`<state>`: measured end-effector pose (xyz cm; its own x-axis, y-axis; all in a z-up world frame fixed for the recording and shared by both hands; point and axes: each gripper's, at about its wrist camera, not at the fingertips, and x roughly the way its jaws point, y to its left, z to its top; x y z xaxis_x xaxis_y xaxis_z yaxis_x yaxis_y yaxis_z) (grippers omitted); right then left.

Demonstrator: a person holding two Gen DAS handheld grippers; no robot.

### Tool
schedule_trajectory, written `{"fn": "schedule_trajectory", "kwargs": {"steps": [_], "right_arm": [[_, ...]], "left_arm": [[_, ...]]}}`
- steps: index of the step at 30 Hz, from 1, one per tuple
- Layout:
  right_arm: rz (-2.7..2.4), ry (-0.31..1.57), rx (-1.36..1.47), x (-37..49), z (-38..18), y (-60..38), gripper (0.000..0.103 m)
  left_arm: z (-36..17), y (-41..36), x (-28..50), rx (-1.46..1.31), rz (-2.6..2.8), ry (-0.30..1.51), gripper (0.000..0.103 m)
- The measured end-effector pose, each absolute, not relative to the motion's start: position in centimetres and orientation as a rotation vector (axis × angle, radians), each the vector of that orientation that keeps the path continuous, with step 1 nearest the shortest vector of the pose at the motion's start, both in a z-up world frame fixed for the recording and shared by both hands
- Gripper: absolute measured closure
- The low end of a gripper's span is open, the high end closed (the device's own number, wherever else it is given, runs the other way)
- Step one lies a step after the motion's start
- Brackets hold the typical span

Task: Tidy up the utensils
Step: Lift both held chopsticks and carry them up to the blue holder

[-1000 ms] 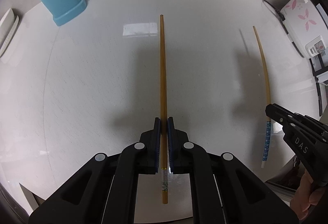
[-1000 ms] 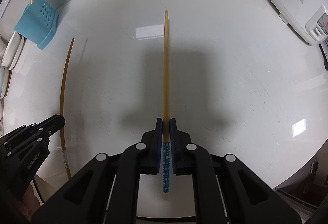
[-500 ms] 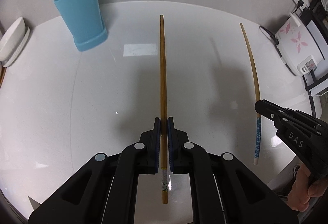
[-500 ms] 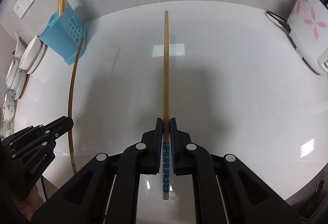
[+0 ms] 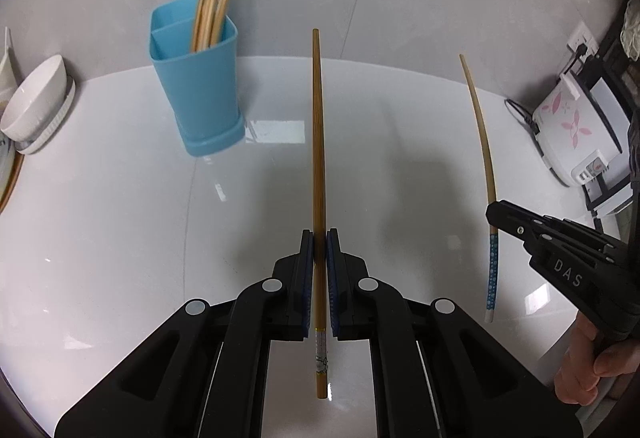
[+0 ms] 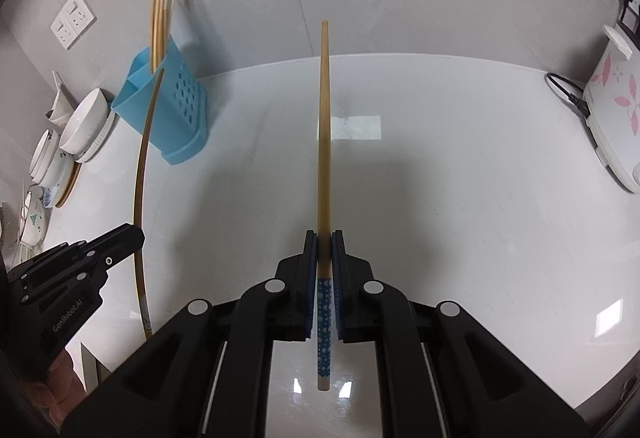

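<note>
Above the table (image 5: 120, 238), the left gripper (image 5: 319, 238) clamps a brown chopstick (image 5: 318, 141); the right gripper (image 6: 324, 238) clamps a blue-handled one (image 6: 324, 141), holder (image 5: 196, 85) far left.

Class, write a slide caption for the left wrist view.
Left gripper holds a chopstick pointed past the blue holder.

Matte black plastic on the left gripper (image 5: 319, 238), angular arms studded with round silver screw heads, blue pads (image 5: 306, 278) lining the inner faces of the fingers. Same black build, silver screws and blue pads on the right gripper (image 6: 325, 238), with "DAS" in pale letters on one side and, on the left unit's flank, what looks like "GenRobot.AI". Bare skin of the right hand (image 5: 588, 362) around the handle, beneath a dark sleeve edge.
</note>
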<state>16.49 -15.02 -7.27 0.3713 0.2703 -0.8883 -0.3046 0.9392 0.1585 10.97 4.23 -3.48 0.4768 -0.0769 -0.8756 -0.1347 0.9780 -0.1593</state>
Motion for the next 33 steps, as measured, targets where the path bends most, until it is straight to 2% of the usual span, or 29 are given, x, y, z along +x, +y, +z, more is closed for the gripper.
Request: {"fn": "schedule_trajectory", "kwargs": {"steps": [18,33], "right_arm": [[0.497,1.012,-0.038,19.5,-2.8,-9.1,0.097],[0.555,0.931,-0.008,25.4,-0.5,-4.5,0.097]], "left_arm": [[1.4,10.9,12.7,-0.254,0.117,0.951,0.097],[4.5,15.6,18.1,-0.268,0.153,0.859,0.097]]}}
